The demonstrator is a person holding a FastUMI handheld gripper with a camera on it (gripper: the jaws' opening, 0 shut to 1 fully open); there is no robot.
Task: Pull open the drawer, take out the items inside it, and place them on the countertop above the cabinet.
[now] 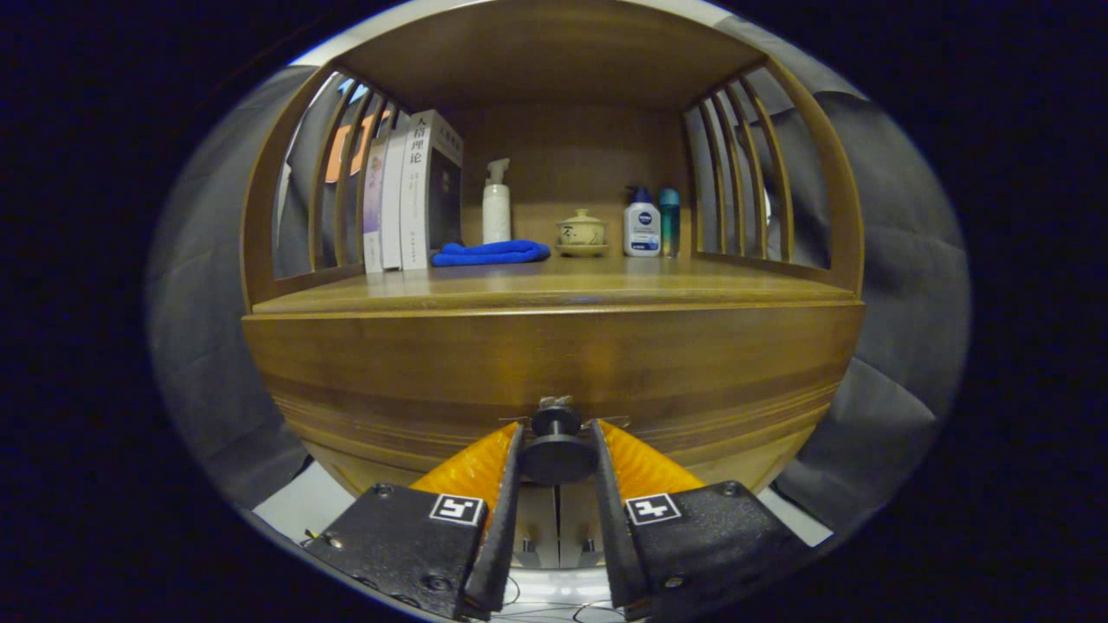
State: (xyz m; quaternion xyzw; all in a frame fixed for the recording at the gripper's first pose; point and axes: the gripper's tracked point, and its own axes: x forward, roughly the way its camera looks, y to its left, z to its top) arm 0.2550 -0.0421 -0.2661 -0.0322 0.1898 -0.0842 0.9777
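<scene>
A wooden cabinet fills the view, its drawer front (554, 363) just ahead of me and closed flush. A dark round knob (556, 446) sticks out of the drawer's lower middle. My gripper (557, 433) has both fingers pressed against the sides of that knob, so it is shut on it. Above the drawer runs the countertop (554, 290), a flat wooden shelf under a roofed niche. The drawer's inside is hidden.
On the countertop stand upright books (407, 195) at the left, a white pump bottle (496, 203), a folded blue cloth (491, 253), a small lidded ceramic pot (581, 232), a white lotion bottle (641, 223) and a teal bottle (669, 221). Slatted wooden sides (744, 173) flank the niche.
</scene>
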